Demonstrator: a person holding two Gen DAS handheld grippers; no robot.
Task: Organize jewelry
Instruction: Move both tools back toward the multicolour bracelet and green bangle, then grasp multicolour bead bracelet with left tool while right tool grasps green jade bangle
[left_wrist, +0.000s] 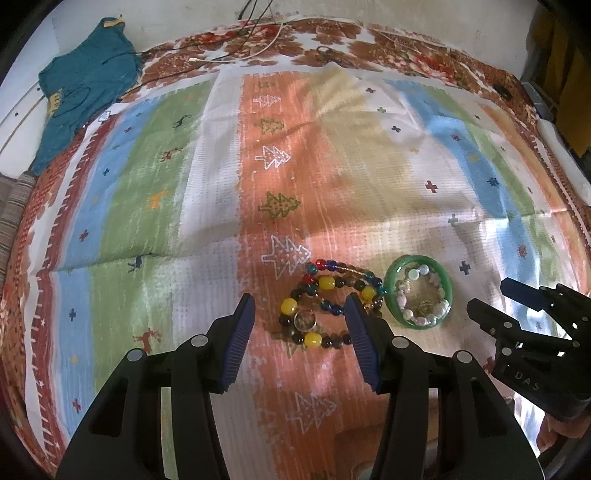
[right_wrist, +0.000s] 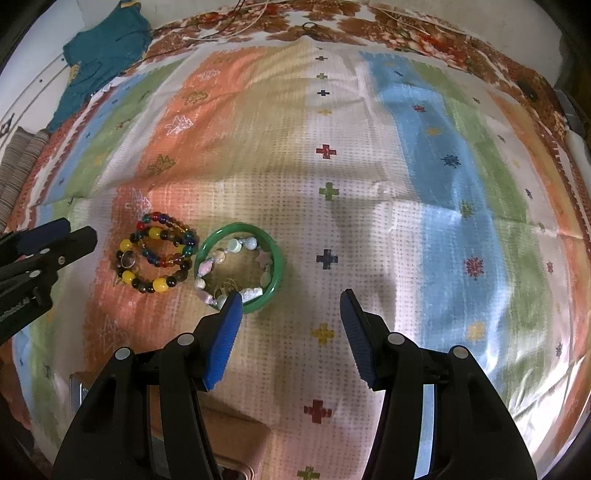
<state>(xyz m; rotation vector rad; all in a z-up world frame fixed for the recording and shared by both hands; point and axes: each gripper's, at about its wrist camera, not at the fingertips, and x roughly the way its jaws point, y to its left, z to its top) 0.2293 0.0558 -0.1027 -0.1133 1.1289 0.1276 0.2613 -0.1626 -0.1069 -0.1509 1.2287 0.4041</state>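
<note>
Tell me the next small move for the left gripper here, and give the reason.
Probably lower the left gripper straight down toward the beaded bracelets. Its jaws stand open and empty, already framing the coil with the yellow beads and the small ring. The green bangle lies just beside them, nearer the right gripper, which is also open, so the bangle looks like that one's job.

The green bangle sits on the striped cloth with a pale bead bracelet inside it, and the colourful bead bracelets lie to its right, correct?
Not quite. The green bangle does lie on the striped cloth with the pale bead bracelet inside it, but the colourful bead bracelets lie to its left, not its right. The right wrist view shows this plainly.
</note>
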